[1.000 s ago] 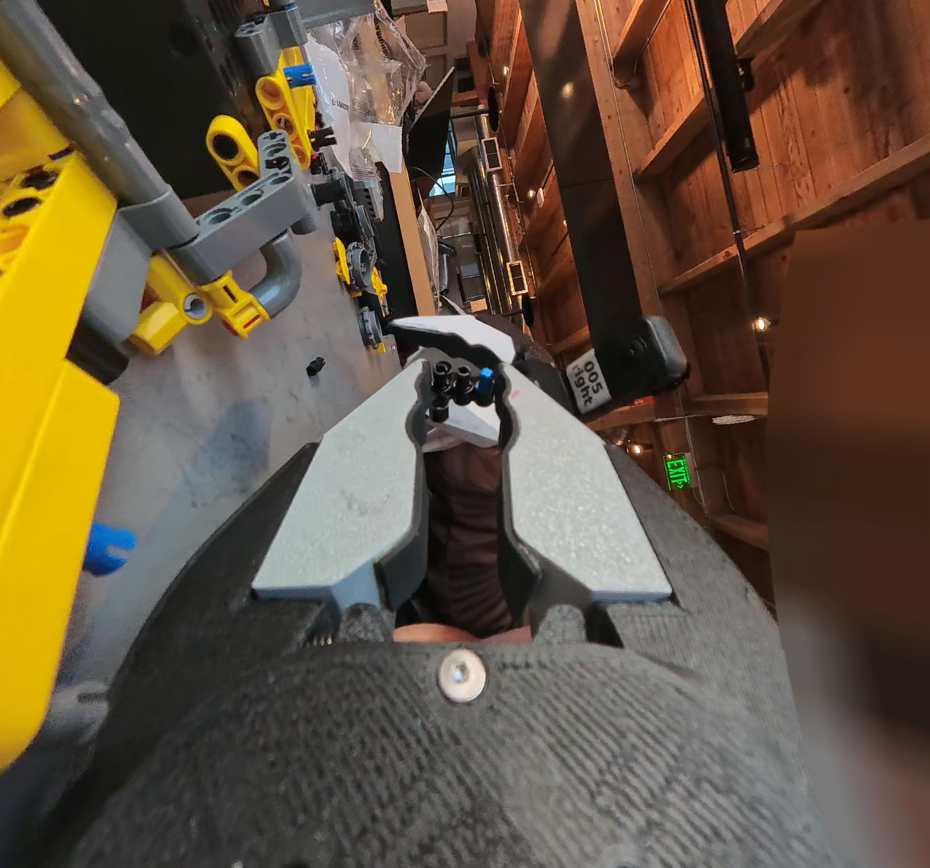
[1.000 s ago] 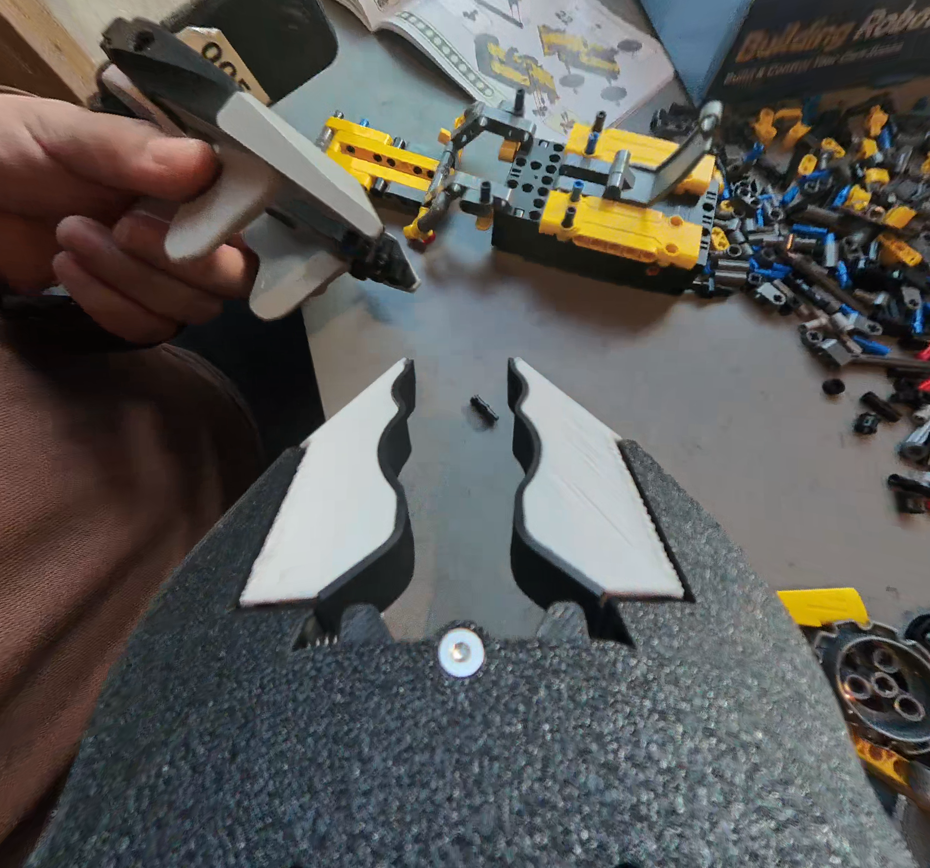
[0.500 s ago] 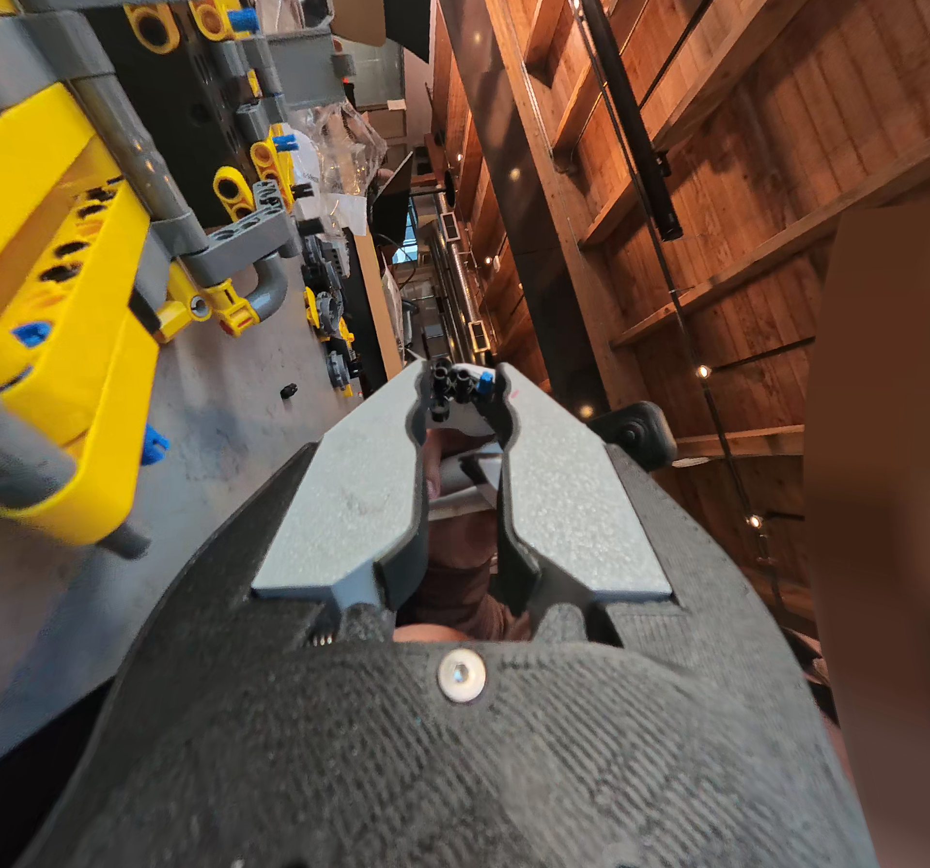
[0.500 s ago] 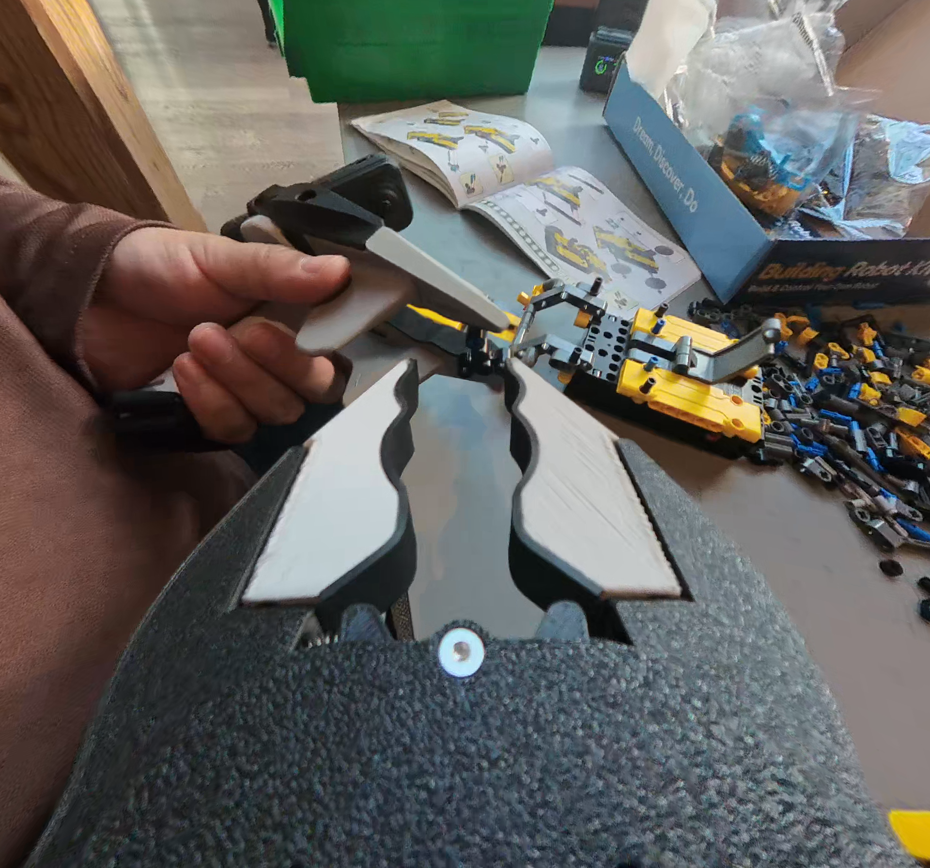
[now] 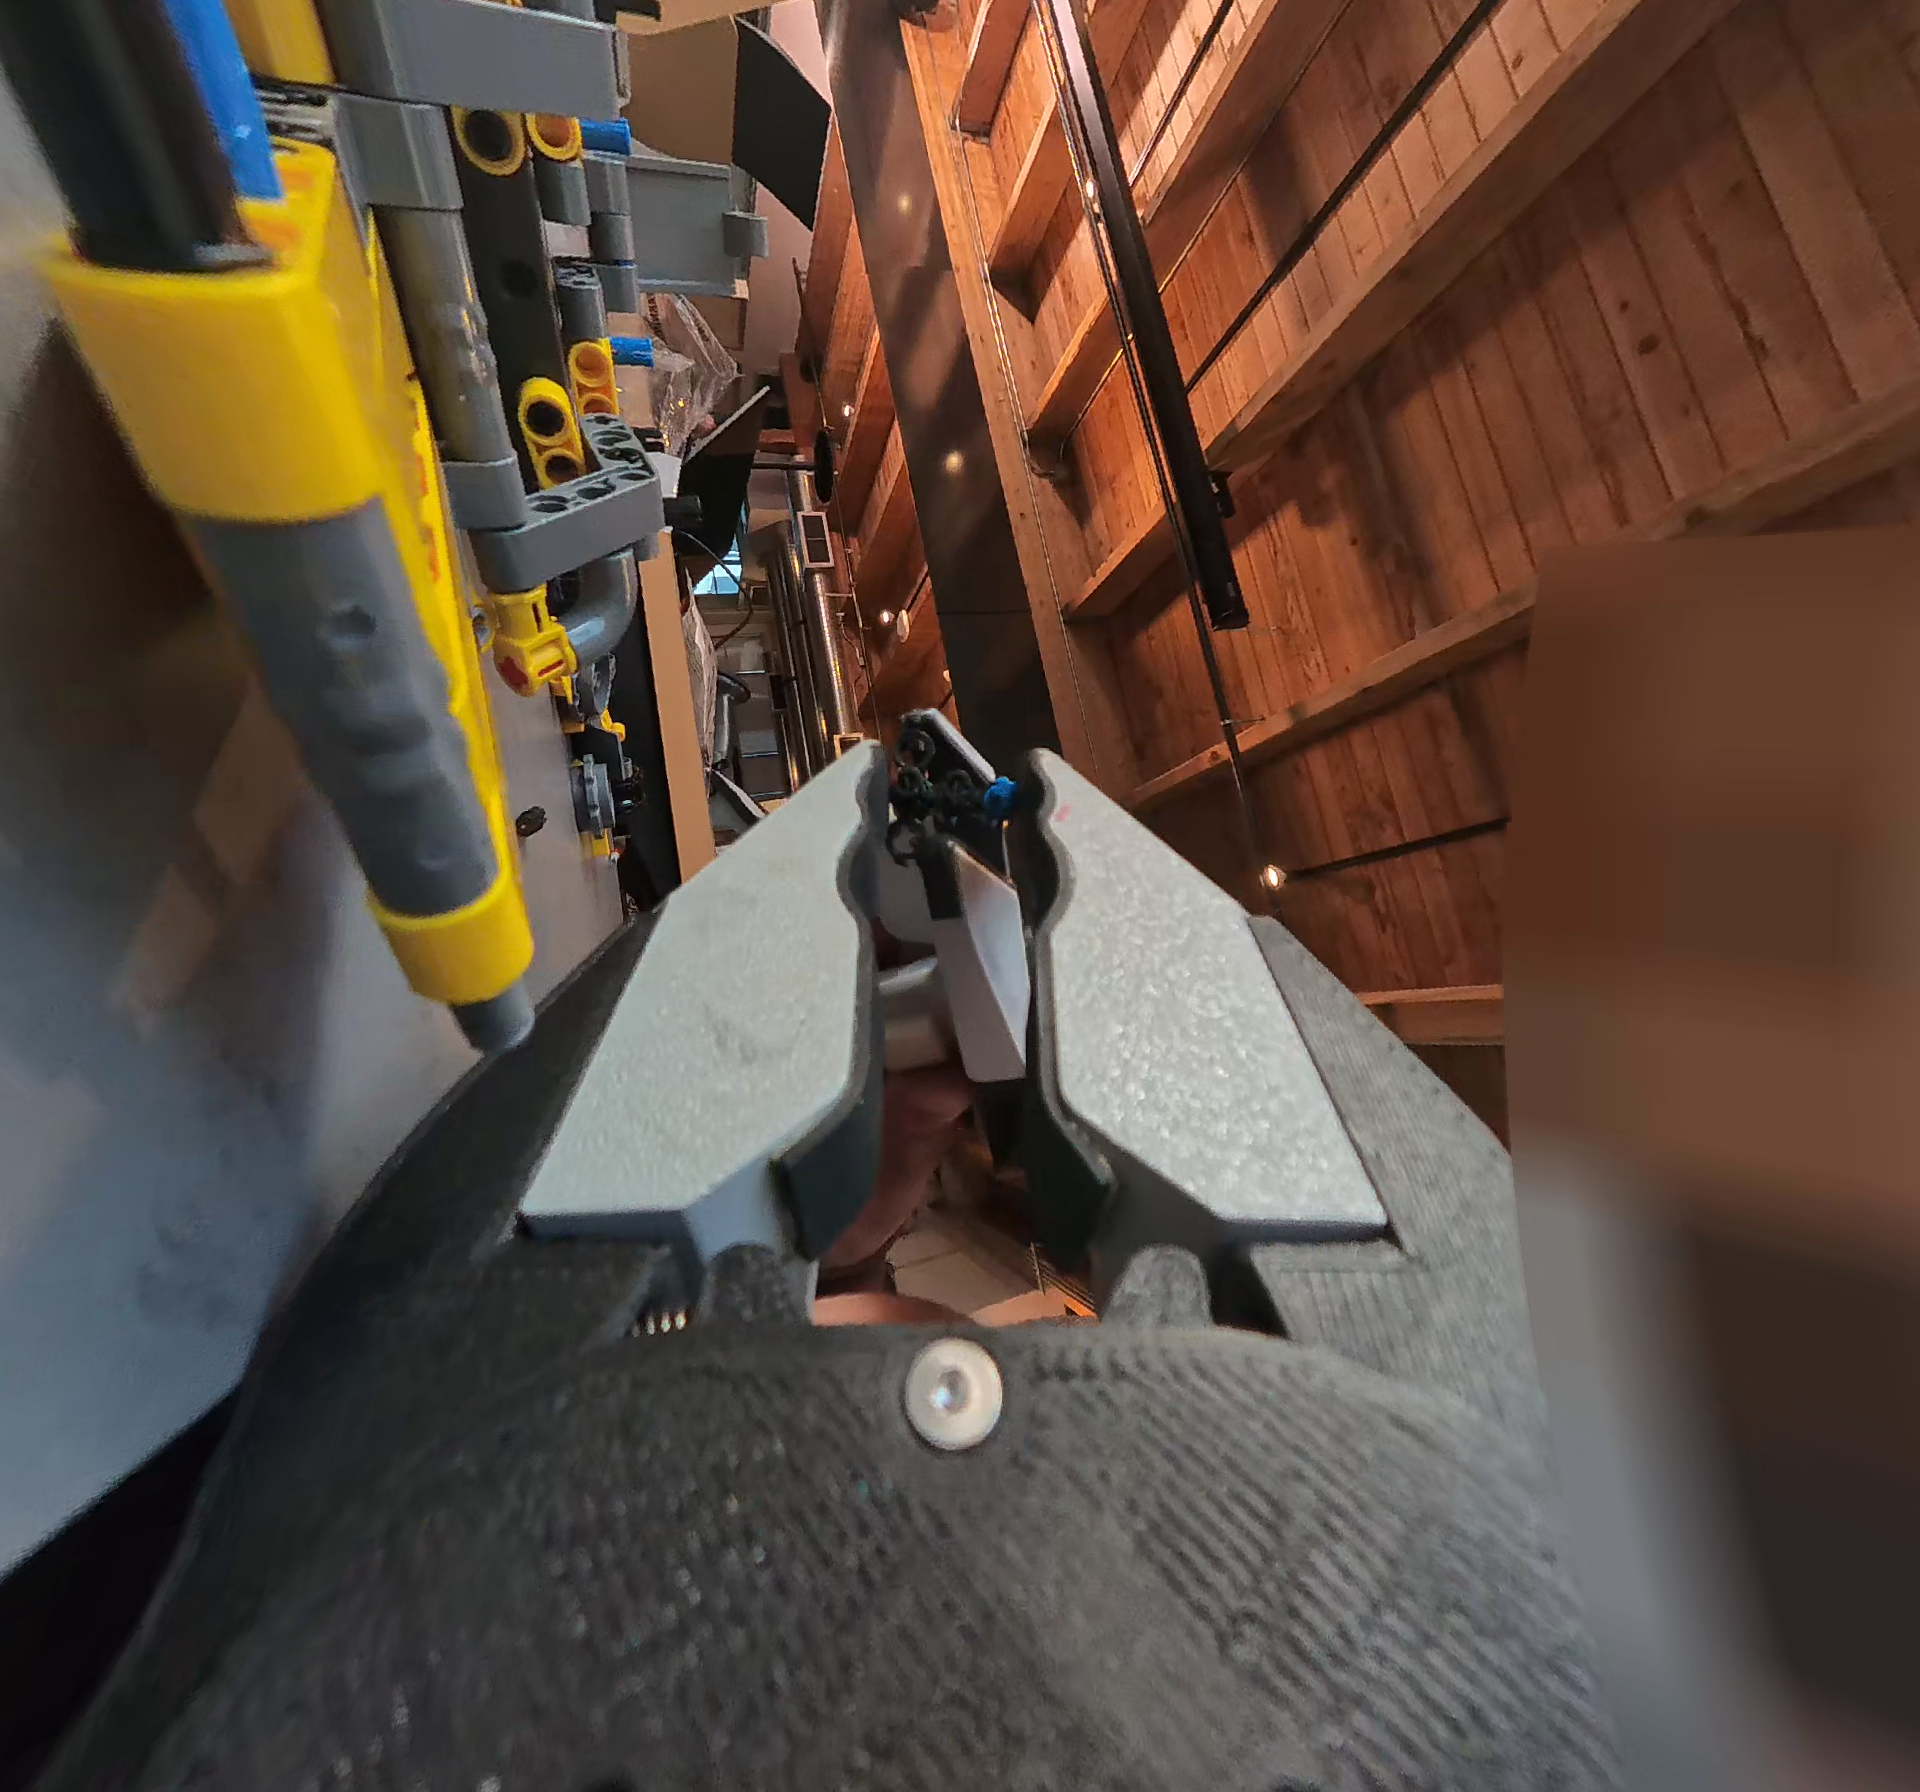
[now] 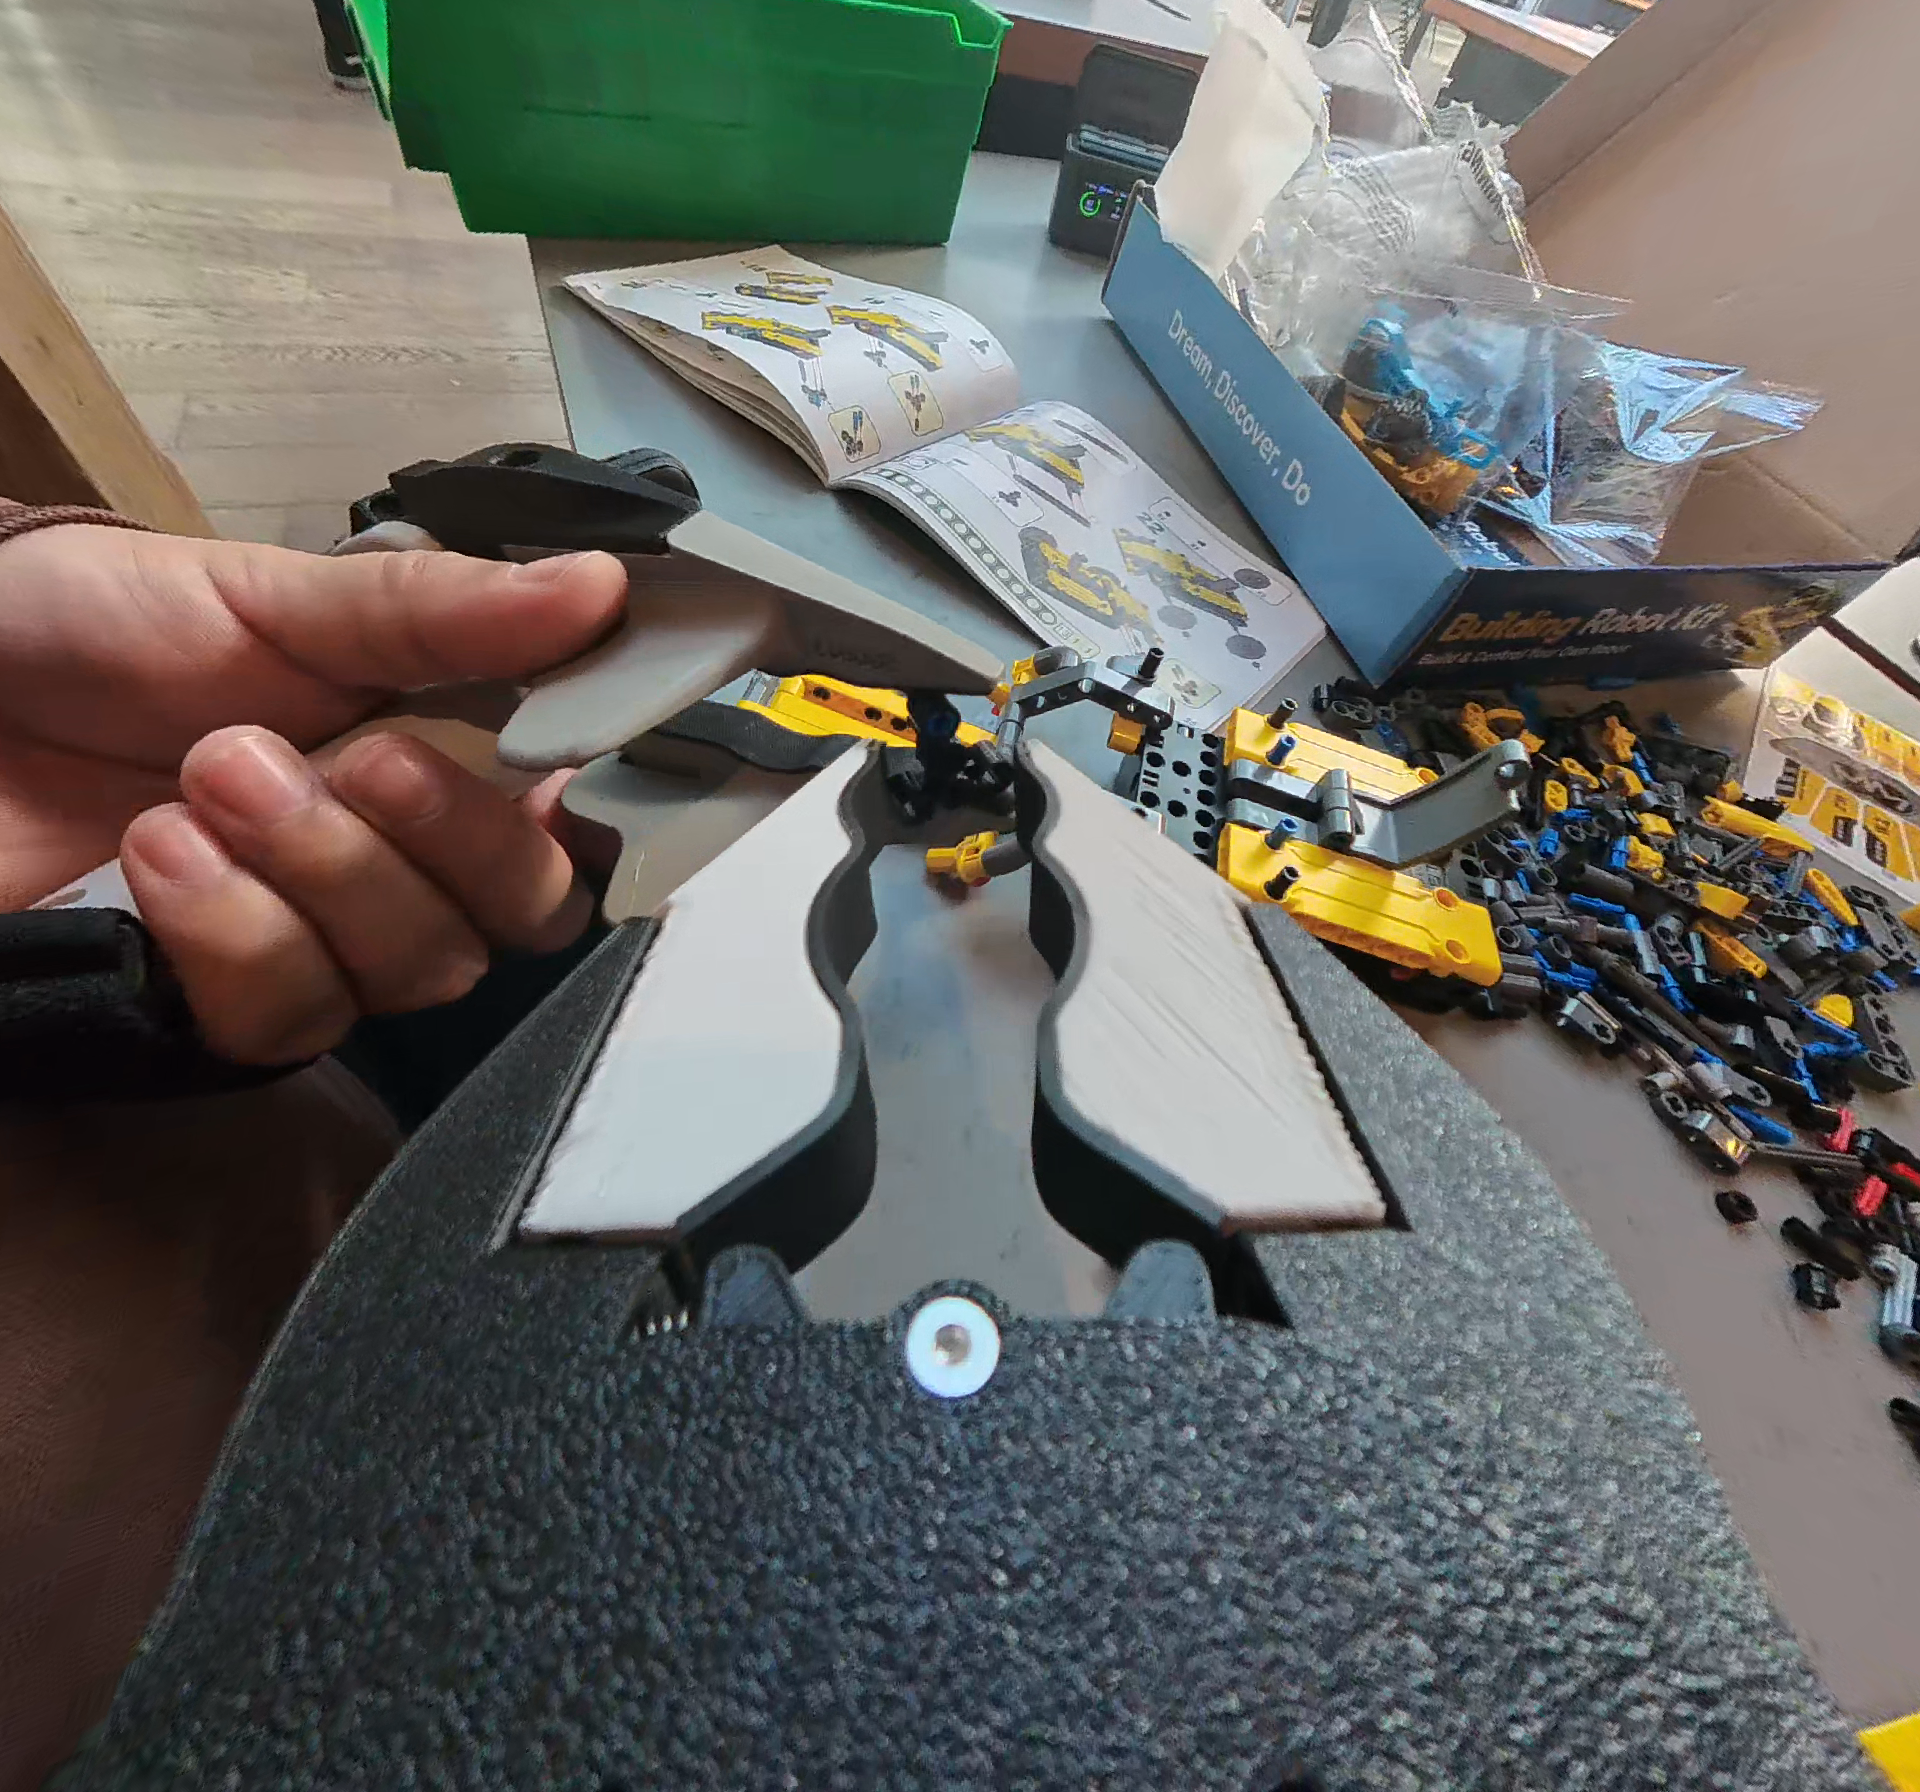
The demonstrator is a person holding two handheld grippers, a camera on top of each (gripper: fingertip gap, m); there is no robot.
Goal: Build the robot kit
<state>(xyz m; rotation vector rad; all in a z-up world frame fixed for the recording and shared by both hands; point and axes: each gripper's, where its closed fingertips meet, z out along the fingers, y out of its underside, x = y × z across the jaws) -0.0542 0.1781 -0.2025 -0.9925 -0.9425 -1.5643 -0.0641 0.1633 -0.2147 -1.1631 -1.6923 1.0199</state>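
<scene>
well, the left gripper is squeezed shut on a small black piece with a blue peg in it. a hand holds that gripper just in front of the yellow model, up off the table. the right gripper has its jaws apart, one on each side of the black piece. i cannot tell if they touch it.

i think the trick here is to go slow. the piece is tiny, so the right tips should close straight on a flat side. the left one should hold tight until the other has it, or the piece may flip away.

a second ago the right gripper was lower, over the bare table in front of the yellow model, with only a loose black peg between its fingers. the left gripper was up and off to the side. now the two tips meet. in the left wrist view the black piece sits the same way, but the yellow model looks much nearer.
</scene>
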